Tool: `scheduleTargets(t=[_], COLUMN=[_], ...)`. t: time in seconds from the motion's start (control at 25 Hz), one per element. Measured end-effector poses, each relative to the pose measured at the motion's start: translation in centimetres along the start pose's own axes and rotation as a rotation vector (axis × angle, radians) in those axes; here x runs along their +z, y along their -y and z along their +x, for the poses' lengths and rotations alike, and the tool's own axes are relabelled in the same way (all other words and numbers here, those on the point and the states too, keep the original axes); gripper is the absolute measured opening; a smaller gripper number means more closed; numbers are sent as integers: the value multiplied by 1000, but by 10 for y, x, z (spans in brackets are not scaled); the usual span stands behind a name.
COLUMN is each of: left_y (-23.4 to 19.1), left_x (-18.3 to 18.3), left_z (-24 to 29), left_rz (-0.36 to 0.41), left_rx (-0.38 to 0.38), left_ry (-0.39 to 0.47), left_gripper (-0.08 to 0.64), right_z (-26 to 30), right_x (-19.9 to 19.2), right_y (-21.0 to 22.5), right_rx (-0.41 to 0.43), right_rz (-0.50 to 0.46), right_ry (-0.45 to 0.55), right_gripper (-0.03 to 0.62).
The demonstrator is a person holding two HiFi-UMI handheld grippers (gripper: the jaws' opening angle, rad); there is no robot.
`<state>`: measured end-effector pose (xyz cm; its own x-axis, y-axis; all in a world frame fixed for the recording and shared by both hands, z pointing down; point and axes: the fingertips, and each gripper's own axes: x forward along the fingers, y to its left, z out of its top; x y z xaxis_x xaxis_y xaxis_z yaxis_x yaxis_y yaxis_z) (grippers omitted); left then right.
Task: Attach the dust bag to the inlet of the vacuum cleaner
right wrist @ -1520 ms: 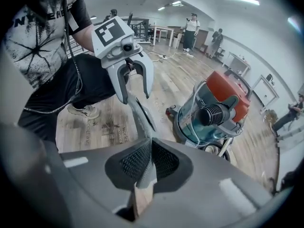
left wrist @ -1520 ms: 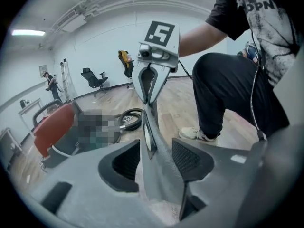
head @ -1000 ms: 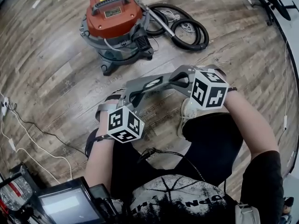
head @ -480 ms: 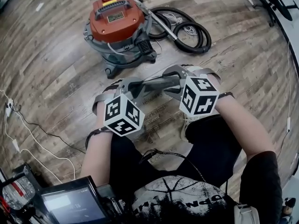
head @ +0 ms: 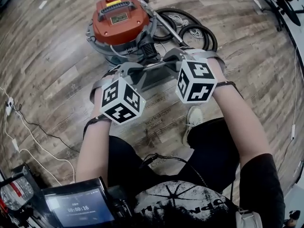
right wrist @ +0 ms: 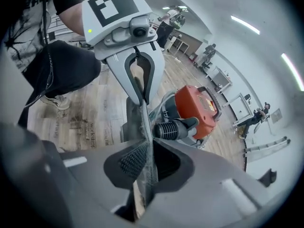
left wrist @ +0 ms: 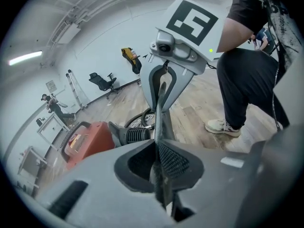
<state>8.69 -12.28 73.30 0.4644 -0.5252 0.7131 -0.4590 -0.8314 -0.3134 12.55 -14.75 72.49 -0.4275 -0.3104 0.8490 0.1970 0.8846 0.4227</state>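
While bare floor (head: pixel 52 65) lies open left of the vacuum cleaner (head: pixel 118 20), both forearms reach forward. The left gripper (head: pixel 137 73) pinches the dust bag (head: pixel 156 80) near it, and the right gripper (head: pixel 168 61), jaws just closing, pinches the opposite edge.

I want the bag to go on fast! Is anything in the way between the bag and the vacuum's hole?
Nothing that shows. The dust bag hangs right in front of the vacuum cleaner, with only open space up to the black ribbed inlet on its side. The hose lies coiled behind, out of the way.
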Motion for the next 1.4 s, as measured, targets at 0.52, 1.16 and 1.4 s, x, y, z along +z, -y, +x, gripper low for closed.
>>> scheduleTargets(t=[0.52, 1.16, 1.4], left_y=[-37, -48, -42], left_x=[-17, -22, -30], left_z=[35, 40, 43], left_rz=[-12, -52, -163], left_rx=[15, -5, 10], left_ry=[-67, -58, -35], left_gripper=[26, 28, 28], right_z=[39, 39, 40], right_x=[-12, -7, 2], right_y=[30, 42, 46], right_rx=[-22, -25, -51], right_rz=[50, 29, -34], right_ry=[3, -19, -33], right_gripper=[38, 37, 41])
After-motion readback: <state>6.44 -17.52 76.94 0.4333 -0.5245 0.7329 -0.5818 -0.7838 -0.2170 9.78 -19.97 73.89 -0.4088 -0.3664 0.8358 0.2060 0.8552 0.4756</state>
